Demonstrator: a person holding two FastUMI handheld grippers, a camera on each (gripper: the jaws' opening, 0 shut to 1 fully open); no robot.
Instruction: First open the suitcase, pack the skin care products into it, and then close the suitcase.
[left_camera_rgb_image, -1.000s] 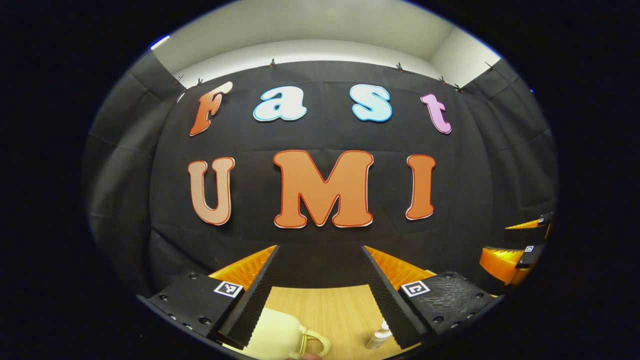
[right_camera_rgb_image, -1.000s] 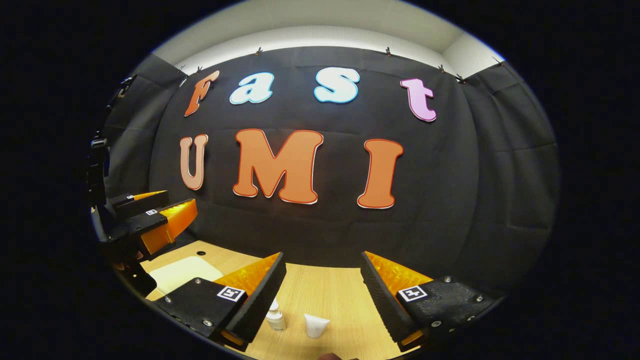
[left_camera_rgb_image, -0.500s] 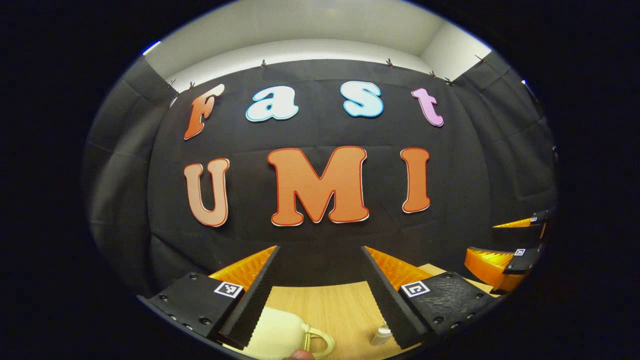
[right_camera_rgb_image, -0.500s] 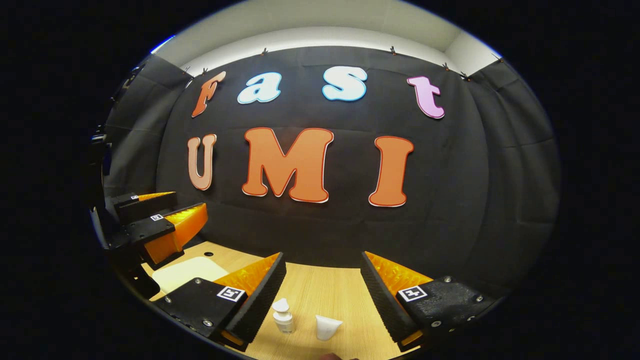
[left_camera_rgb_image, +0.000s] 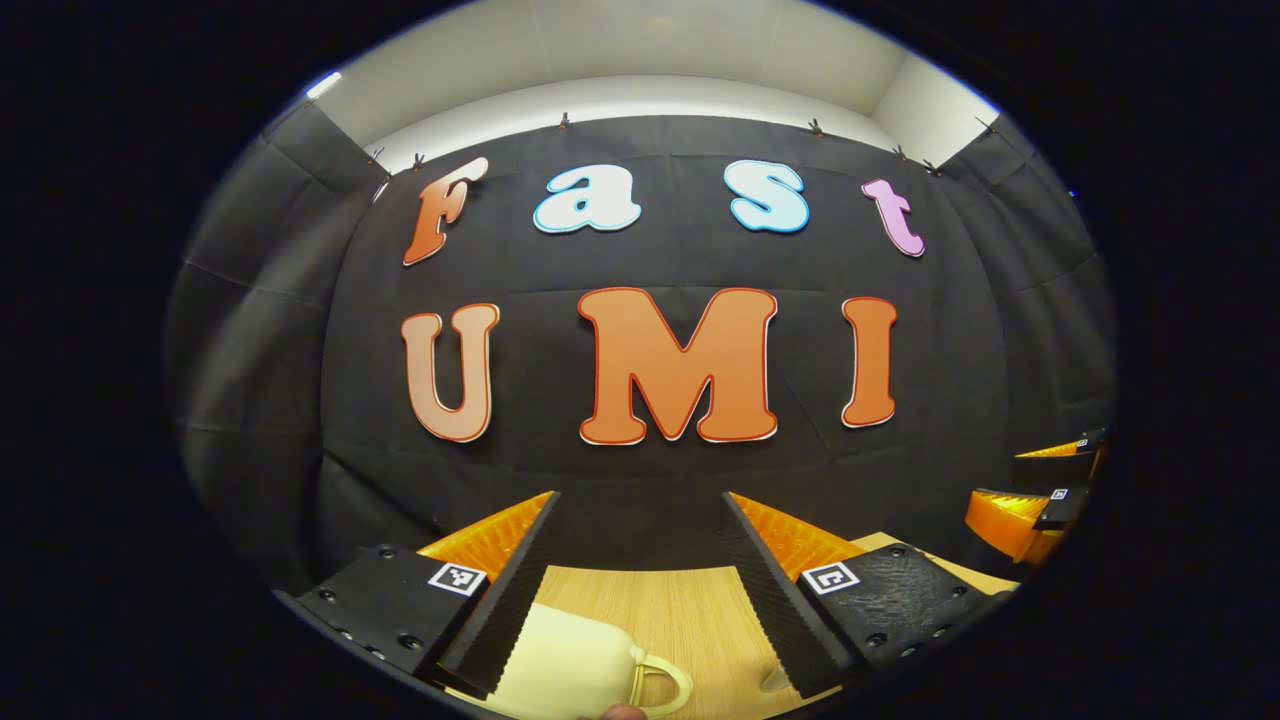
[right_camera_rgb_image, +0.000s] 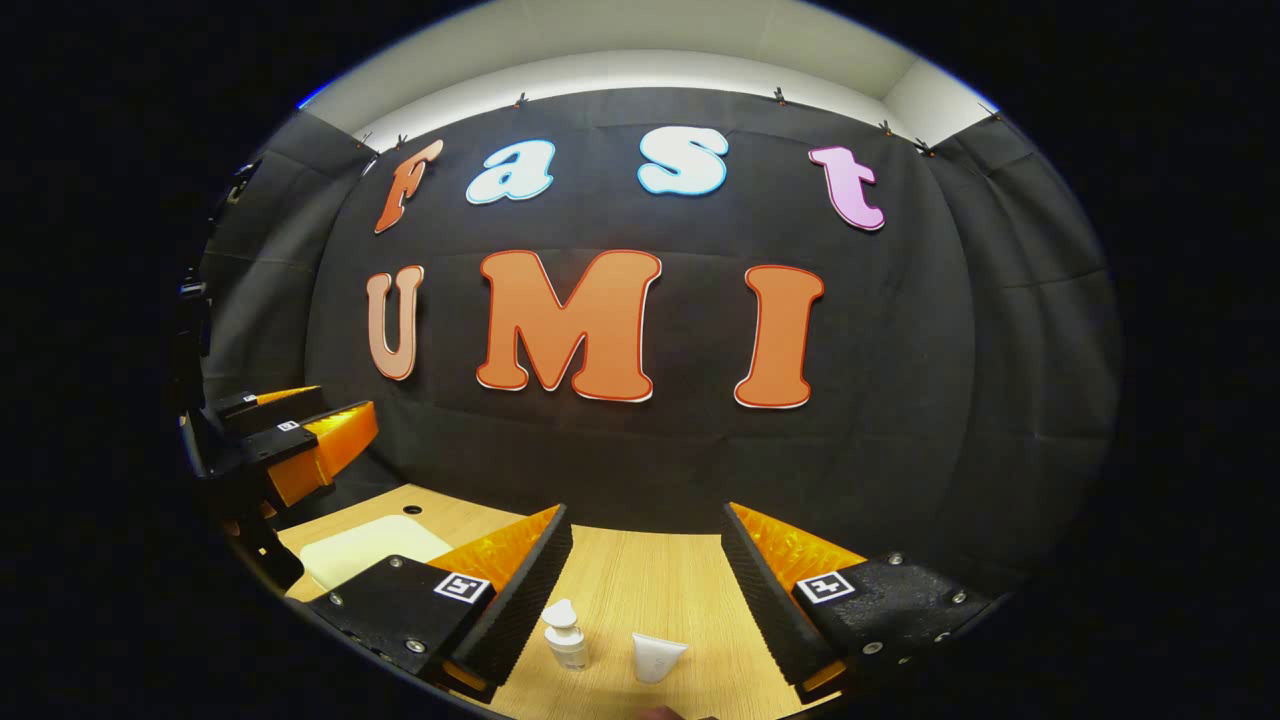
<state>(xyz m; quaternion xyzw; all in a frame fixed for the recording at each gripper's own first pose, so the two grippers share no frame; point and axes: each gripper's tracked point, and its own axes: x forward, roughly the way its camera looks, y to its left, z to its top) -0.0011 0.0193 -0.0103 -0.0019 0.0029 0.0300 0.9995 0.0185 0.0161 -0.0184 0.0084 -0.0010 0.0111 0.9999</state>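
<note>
- While both grippers hover w/ fingers spread, holding nothing: left gripper (left_camera_rgb_image: 640, 585), right gripper (right_camera_rgb_image: 645, 590).
- Cream suitcase (left_camera_rgb_image: 565, 670) lies shut on desk (left_camera_rgb_image: 680, 615) below left fingers; looks light, rigid, smooth; take handle (left_camera_rgb_image: 660, 685).
- Pump bottle (right_camera_rgb_image: 566, 638) & tube (right_camera_rgb_image: 657, 658) nearby: small, light, tippy.

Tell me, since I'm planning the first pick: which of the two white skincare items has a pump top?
The small pump bottle, left of the squat tube, which stands on its cap.
</note>
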